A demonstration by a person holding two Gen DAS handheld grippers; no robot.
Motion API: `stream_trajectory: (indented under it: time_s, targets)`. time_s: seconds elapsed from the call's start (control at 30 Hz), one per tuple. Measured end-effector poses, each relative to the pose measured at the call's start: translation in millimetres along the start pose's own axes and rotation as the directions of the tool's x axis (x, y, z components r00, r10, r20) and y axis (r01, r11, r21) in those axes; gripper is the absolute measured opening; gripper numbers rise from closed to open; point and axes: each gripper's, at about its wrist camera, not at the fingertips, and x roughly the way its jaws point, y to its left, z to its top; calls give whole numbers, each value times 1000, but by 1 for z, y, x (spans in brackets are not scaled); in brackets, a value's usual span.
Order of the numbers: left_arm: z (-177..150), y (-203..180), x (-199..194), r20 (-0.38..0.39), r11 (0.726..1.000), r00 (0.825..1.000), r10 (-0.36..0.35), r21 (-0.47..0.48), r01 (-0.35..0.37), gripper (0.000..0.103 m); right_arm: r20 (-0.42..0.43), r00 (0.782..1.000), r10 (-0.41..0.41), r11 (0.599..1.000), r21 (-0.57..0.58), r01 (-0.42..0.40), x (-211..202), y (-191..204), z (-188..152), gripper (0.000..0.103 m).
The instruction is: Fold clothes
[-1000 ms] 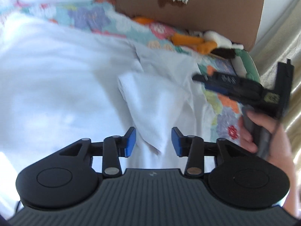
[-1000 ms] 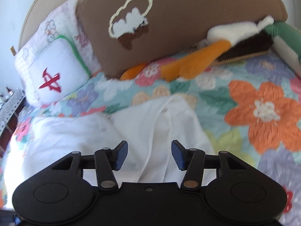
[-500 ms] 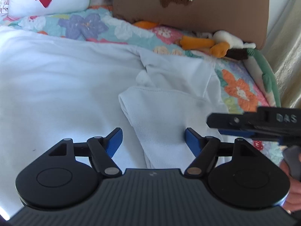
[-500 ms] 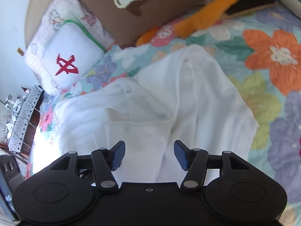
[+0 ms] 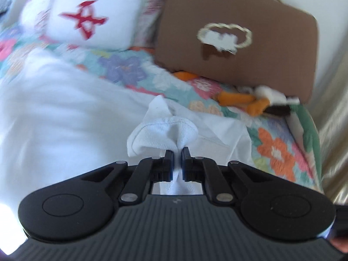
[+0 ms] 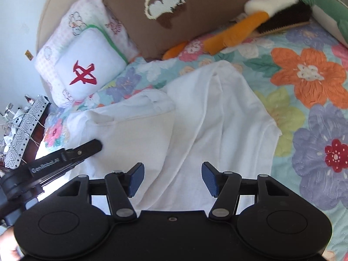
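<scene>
A white garment (image 5: pixel 65 117) lies spread on a floral quilt (image 5: pixel 276 148). My left gripper (image 5: pixel 178 152) is shut on a bunched fold of it (image 5: pixel 165 130), and the cloth puffs up just past the fingertips. The right wrist view has the same garment (image 6: pixel 217 119) with one flap folded over, and the left gripper (image 6: pixel 91 146) reaching onto it from the lower left. My right gripper (image 6: pixel 173 175) hovers over the garment's near part. Its jaws are opening, and the cloth lies beneath them, not pinched.
At the bed's head stand a brown cushion (image 6: pixel 195 10) and a white pillow with a red mark (image 6: pixel 87 71). A plush toy with orange parts (image 6: pixel 239 30) lies beside them. A golden curtain (image 5: pixel 335 130) hangs at the right. Cluttered items (image 6: pixel 19 126) sit off the bed's left side.
My left gripper opened wide, then closed on a fold of the white garment and bunched it up. The right gripper shifted over the garment and spread its jaws a little wider.
</scene>
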Motion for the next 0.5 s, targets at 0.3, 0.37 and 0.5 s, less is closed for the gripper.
stream_trajectory:
  time_s: [0.3, 0.37, 0.5]
  targets:
    - [-42, 43, -4, -228, 954, 972, 53, -277, -117, 7, -146, 989, 34, 985, 171, -9, 17, -14, -23, 65]
    - [-50, 45, -9, -223, 953, 973, 65, -275, -126, 7, -171, 983, 62, 973, 230, -21, 25, -19, -29, 65]
    - [-55, 51, -22, -200, 952, 977, 68, -279, -124, 7, -188, 972, 142, 953, 290, -83, 37, -23, -38, 65]
